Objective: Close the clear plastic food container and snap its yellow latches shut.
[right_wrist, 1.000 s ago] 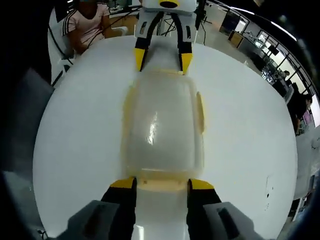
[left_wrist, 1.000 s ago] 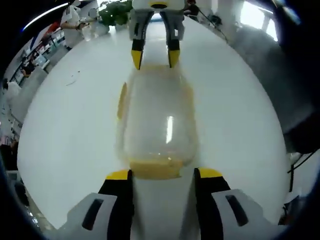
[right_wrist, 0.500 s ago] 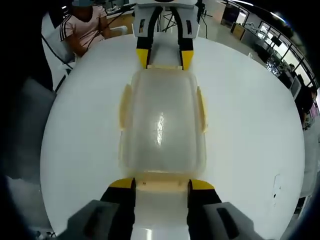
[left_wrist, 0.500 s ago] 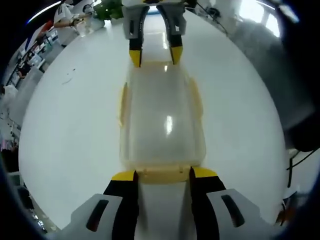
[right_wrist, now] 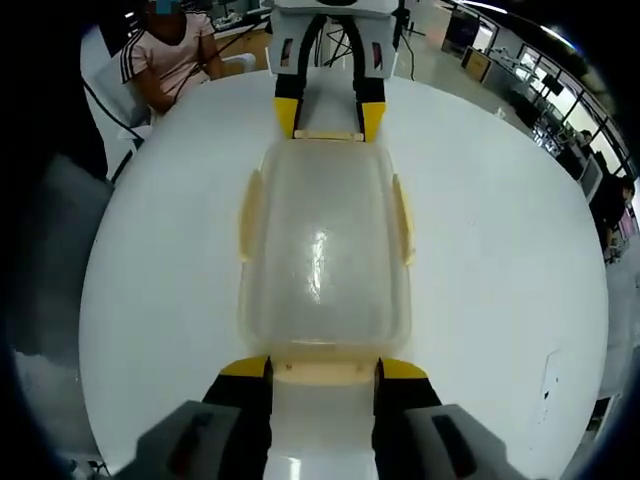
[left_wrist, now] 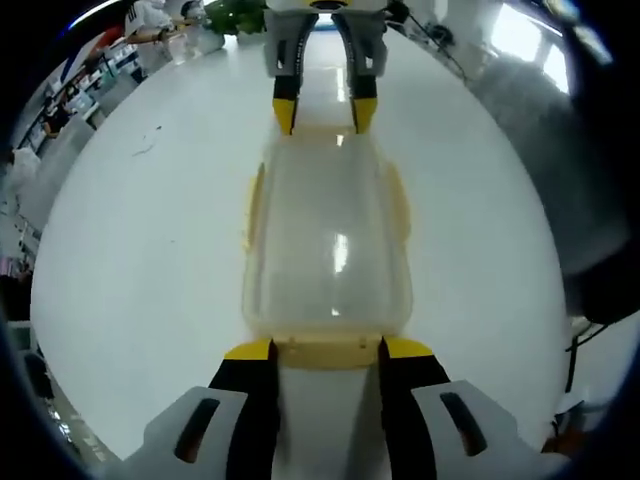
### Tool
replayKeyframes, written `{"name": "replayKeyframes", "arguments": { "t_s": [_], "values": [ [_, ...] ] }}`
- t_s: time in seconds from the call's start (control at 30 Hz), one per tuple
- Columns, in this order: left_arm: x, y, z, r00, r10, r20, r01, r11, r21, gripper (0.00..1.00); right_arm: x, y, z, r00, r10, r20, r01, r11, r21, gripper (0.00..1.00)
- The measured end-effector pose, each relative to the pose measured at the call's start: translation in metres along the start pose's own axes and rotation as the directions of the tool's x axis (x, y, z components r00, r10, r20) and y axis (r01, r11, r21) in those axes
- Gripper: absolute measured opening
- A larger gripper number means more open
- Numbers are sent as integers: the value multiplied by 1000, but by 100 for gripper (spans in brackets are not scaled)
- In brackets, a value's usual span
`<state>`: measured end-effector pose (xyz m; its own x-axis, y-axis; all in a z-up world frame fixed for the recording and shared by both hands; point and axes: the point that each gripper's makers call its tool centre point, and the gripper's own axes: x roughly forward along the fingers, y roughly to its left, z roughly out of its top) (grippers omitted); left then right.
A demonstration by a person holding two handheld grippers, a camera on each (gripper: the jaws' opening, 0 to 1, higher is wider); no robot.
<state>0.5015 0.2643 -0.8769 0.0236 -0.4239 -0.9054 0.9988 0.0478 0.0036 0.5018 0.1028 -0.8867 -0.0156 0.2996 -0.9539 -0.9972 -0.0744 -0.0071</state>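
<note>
Clear container (left_wrist: 328,245) with lid on lies lengthwise on the white table (left_wrist: 130,250), directly ahead of both sets of jaws and between the two grippers. Left gripper (left_wrist: 325,350): jaws parted, yellow tips flanking the near-end yellow latch (left_wrist: 325,351). Right gripper (right_wrist: 323,369): jaws likewise apart either side of the latch (right_wrist: 323,372) at its end; side latches (right_wrist: 250,215) lie along the long edges; whether any tip touches, cannot tell.

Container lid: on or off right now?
On. In both views the clear lid lies flat over the container, with yellow latches at its ends and sides. Whether those latches are snapped shut, cannot tell.
</note>
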Motion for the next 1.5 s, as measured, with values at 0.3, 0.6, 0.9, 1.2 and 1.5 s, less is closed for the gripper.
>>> {"name": "replayKeyframes", "arguments": {
  "t_s": [0.3,0.6,0.9,1.2,1.5],
  "values": [
    [-29,-6,14,999,51,-3,-51,999,1,36,-35,3,12,1000,-23,21,23,1000,-8,37],
    [-67,-7,33,996,89,15,-89,996,13,36,-77,8,25,997,-50,56,50,999,0,37],
    [-85,-3,48,994,102,32,-103,994,41,36,-95,8,24,995,-78,55,77,997,22,37],
    [-89,-3,57,992,119,48,-120,992,31,36,-104,6,20,996,-77,55,77,997,13,37],
    [-89,-10,64,989,146,17,-147,989,16,36,-111,10,15,994,-87,72,89,996,-25,37]
  ]
}}
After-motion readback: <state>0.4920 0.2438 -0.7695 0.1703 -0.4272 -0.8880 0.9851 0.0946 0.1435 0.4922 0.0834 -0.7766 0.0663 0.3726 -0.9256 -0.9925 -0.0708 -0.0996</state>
